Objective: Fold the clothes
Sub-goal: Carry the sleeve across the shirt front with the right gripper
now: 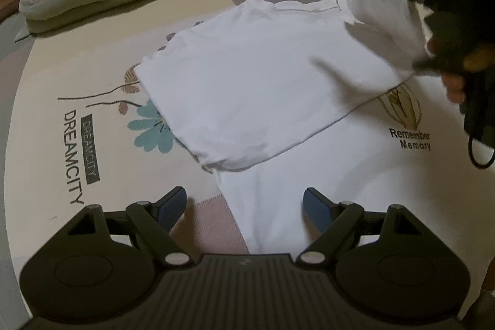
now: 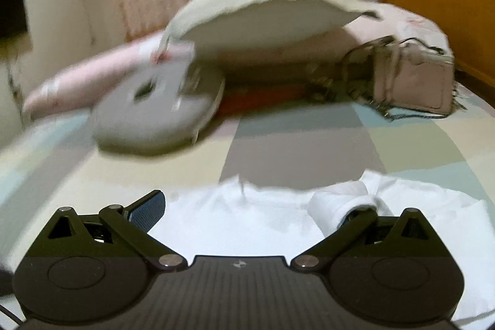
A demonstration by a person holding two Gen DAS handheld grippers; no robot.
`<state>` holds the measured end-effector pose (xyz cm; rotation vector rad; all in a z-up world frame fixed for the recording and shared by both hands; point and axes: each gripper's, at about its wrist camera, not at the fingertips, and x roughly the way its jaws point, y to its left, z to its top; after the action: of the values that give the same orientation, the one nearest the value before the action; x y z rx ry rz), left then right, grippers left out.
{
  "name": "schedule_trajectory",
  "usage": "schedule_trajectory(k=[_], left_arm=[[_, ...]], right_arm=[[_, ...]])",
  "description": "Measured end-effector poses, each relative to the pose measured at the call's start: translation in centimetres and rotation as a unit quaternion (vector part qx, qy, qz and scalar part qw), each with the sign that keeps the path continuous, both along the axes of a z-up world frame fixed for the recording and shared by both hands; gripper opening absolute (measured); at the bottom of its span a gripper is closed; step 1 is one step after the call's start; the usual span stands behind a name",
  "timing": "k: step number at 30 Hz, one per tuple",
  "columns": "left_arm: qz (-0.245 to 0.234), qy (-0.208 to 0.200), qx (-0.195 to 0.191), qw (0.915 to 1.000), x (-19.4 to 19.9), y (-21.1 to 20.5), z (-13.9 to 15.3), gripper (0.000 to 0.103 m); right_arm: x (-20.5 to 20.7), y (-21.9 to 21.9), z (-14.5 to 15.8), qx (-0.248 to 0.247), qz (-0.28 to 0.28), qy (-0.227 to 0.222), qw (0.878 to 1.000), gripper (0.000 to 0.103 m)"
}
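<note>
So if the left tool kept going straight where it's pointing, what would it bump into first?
Probably the white shirt lying on the bed sheet. The left tool is open and empty, angled down at it.

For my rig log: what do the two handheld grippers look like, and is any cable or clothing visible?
Both the left gripper and right gripper are black, with ribbed bodies, round side discs, silver pivot pins and blue pads on the jaws. A thin black cable loops beneath the right gripper in the left wrist view. No sleeve is clearly visible.

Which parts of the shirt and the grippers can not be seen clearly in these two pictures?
- Left view: the white shirt has its far corner smeared by motion blur near the right gripper.
- Right view: cloth drapes one of the fingers; a grip is unclear.
- Right view: the pillow is blurred.
</note>
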<state>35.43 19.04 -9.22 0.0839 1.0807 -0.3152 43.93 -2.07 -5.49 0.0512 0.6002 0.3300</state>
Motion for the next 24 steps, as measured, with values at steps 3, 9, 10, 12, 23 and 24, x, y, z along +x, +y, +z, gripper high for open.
schedule_trajectory(k=[3,9,10,12,23,24], left_arm=[[0.002,0.000,-0.001,1.0000,-0.1,0.2,0.0,0.083],[0.006,0.005,0.000,1.0000,-0.3,0.7,-0.2,0.083],[0.007,0.004,-0.001,1.0000,-0.3,0.7,-0.1,0.083],[0.007,0.004,-0.001,1.0000,-0.4,0.7,-0.1,0.083],[0.013,0.006,-0.003,0.9999,-0.8,0.8,-0.1,0.083],[0.014,0.008,-0.002,0.9999,-0.9,0.9,-0.2,0.083]], right_arm=[[-0.5,0.7,-1.1,-0.026,0.023,0.017,0.999,0.103],[-0.7,-0.1,0.4,-0.037,0.005,-0.025,0.999,0.103],[-0.3,-0.3,1.0,-0.037,0.000,-0.035,0.999,0.103],[0.4,-0.7,2.2,-0.039,-0.010,-0.055,0.998,0.103],[-0.7,2.6,-0.1,-0.090,0.102,-0.029,0.990,0.103],[-0.9,2.7,-1.1,-0.097,0.112,-0.009,0.989,0.103]])
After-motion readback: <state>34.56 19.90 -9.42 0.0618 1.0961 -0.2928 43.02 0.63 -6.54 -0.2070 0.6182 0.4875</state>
